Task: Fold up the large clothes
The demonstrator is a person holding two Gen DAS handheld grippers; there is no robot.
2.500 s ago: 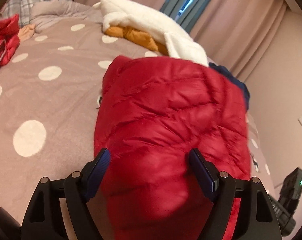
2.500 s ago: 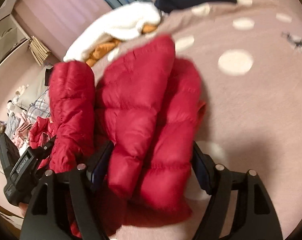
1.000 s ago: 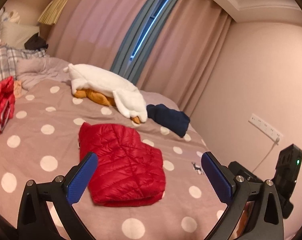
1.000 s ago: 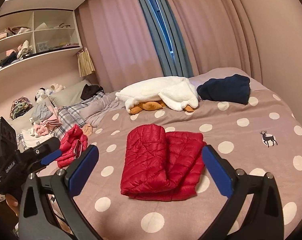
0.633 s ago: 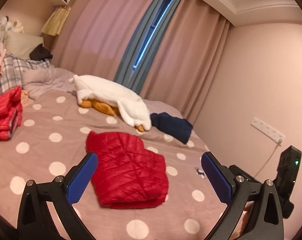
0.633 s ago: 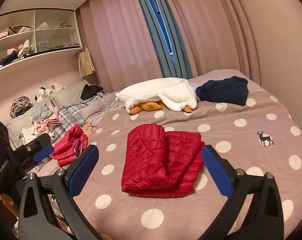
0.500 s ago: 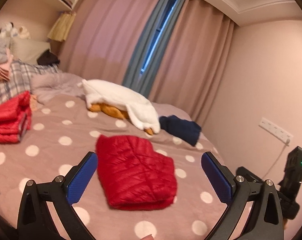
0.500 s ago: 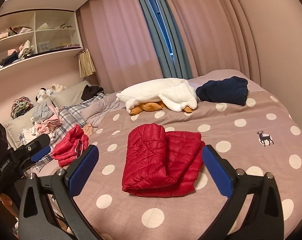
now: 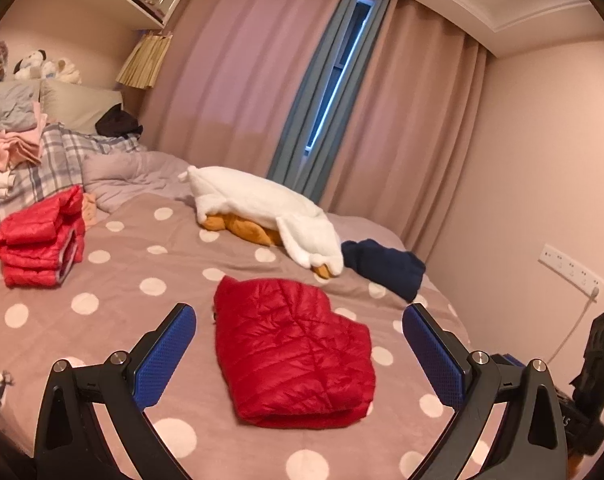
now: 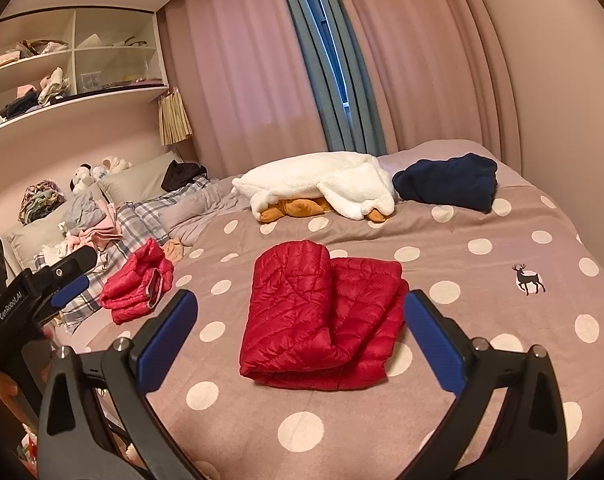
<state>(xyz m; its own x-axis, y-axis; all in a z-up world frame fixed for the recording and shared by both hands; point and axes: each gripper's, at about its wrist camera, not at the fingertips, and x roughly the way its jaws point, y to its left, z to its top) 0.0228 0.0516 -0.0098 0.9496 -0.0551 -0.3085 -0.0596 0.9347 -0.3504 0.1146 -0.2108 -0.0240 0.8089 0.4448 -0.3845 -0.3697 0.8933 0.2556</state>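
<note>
So there's a red puffer jacket [image 9: 292, 354] lying folded into a chunky bundle on the polka-dot bedspread [image 9: 134, 264], sitting lower centre in both wrist views. From the right wrist view you can see the fold better: the jacket [image 10: 322, 314] has one thick rolled half on its left and flatter layers sticking out to the right.

Both tools are let go and holding nothing. The left gripper [image 9: 298, 354] has its blue pads spread wide at the bottom of the frame, with the jacket showing in the gap between them but well beyond the tips, not touched. Same deal with the right gripper [image 10: 300, 338], wide apart, clear of the fabric. The left tool's body also pokes into the left edge of the right wrist view.

Other stuff on the bed: a second folded red jacket [image 9: 40, 240] at the left of the left view, near the plaid bedding [image 9: 62, 156]. A white fluffy blanket [image 9: 262, 208] is draped over something orange-brown [image 9: 242, 230] in the middle of the frame, and a dark navy garment [image 9: 384, 266] sits just right of it. Pink curtains [image 10: 254, 80] fill the back, and there are cluttered shelves [image 10: 62, 72] in the upper left of the right view. A little deer print [image 10: 528, 278] shows on the spread at the right.
</note>
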